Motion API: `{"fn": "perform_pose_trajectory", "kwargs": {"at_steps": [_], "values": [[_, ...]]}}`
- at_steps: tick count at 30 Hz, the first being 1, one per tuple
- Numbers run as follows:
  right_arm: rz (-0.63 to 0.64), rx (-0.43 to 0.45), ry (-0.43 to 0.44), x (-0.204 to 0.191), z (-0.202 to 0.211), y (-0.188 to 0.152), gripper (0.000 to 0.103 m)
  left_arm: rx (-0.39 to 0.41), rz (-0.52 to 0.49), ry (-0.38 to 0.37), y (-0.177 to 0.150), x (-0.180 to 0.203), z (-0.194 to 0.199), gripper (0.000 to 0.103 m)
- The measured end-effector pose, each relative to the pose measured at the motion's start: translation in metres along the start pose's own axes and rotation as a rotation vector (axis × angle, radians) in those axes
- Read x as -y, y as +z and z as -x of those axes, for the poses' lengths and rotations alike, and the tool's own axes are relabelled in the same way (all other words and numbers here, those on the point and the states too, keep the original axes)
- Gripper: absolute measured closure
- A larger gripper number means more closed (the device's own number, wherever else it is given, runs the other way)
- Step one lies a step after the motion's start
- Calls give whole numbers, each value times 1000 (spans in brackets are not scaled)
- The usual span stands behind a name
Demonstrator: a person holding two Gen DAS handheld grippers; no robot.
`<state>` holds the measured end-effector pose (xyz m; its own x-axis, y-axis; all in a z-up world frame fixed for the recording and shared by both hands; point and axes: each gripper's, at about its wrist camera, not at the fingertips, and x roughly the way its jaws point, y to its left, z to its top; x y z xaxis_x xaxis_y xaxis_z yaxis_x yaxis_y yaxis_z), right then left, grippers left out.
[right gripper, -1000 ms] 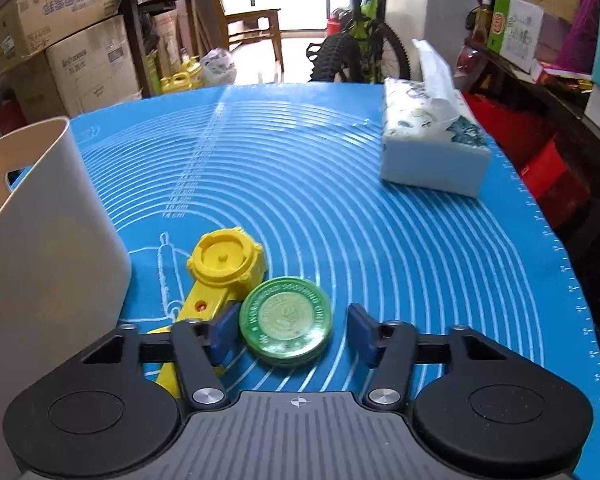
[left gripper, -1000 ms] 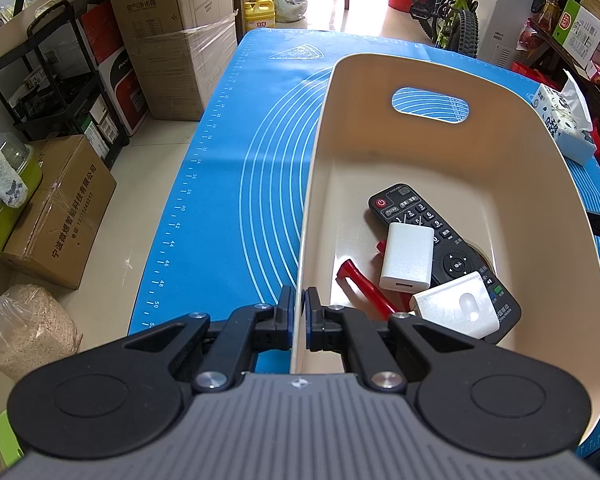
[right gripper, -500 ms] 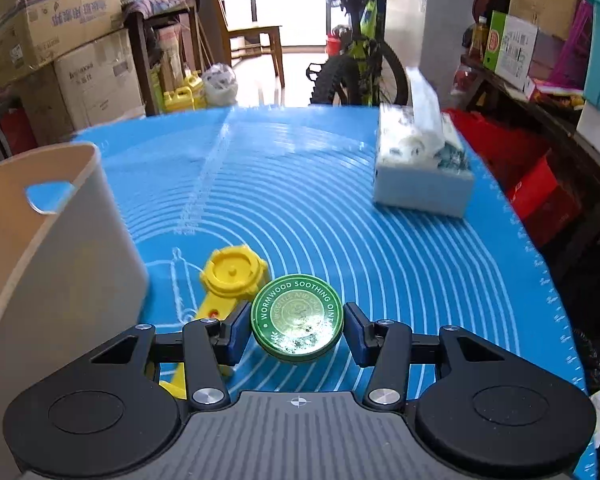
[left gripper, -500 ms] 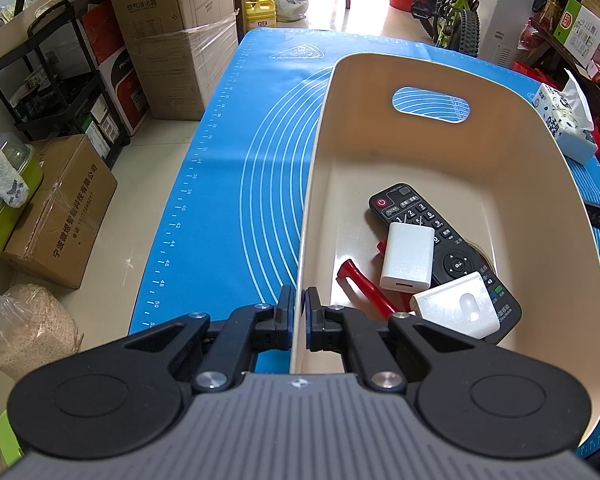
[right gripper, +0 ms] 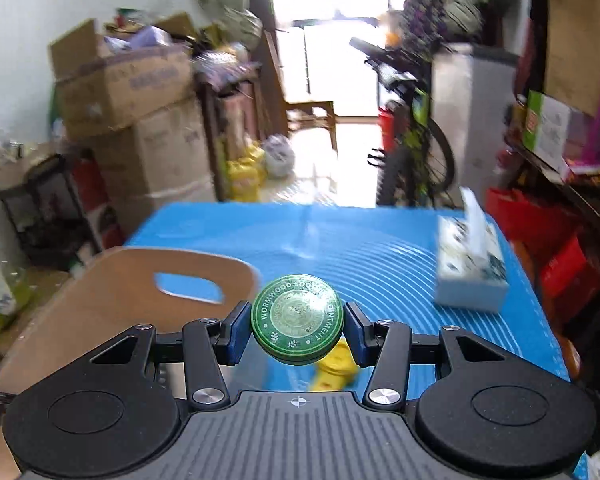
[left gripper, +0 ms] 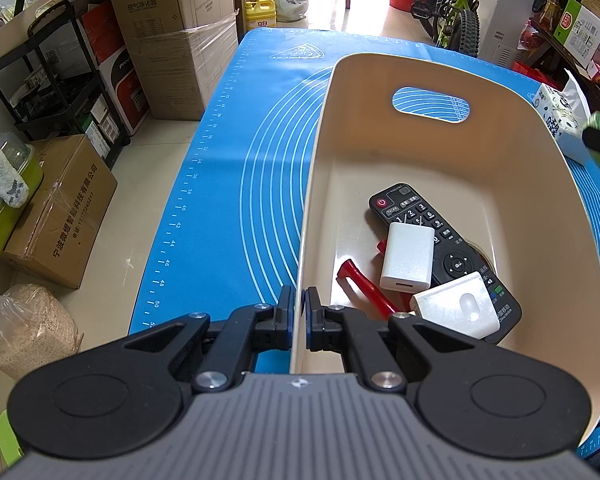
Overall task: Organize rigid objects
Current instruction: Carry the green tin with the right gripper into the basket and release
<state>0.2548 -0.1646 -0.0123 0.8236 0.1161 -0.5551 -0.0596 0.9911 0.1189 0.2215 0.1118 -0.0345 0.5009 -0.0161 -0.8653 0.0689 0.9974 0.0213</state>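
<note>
My left gripper (left gripper: 298, 316) is shut on the near left wall of the cream bin (left gripper: 440, 76), which stands on the blue mat. In the bin lie a black remote (left gripper: 452, 256), a white adapter (left gripper: 406, 258), a white block (left gripper: 456, 310) and a red piece (left gripper: 364, 286). My right gripper (right gripper: 297, 330) is shut on a round green ointment tin (right gripper: 297, 322) and holds it above the mat, right of the bin (right gripper: 112, 300). A yellow toy (right gripper: 334, 368) lies on the mat below the tin.
A tissue pack (right gripper: 470, 276) sits on the blue mat (right gripper: 380, 256) at the right; it also shows in the left wrist view (left gripper: 560, 120). Cardboard boxes (left gripper: 172, 28) and a black rack (left gripper: 56, 88) stand on the floor left of the table. A bicycle (right gripper: 416, 120) stands behind the table.
My right gripper closed on the green tin and lifted it off the mat, up and toward the bin. The left gripper stayed shut on the bin wall.
</note>
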Motion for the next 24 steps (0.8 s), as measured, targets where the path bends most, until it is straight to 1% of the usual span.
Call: {"fn": "perform_pose_trajectory", "kwargs": {"at_steps": [4, 7, 11, 19, 22, 24], "values": [[54, -1, 87, -29, 11, 5, 49, 0, -1, 0, 0, 0, 0, 96], [104, -12, 131, -54, 15, 2, 49, 0, 0, 0, 0, 0, 0, 96], [164, -52, 177, -84, 14, -8, 49, 0, -1, 0, 0, 0, 0, 96], [276, -211, 221, -125, -5, -34, 49, 0, 0, -1, 0, -1, 1, 96], [306, -285, 218, -129, -15, -46, 49, 1, 0, 0, 0, -1, 1, 96], [321, -311, 210, -131, -20, -53, 49, 1, 1, -1, 0, -1, 1, 96]]}}
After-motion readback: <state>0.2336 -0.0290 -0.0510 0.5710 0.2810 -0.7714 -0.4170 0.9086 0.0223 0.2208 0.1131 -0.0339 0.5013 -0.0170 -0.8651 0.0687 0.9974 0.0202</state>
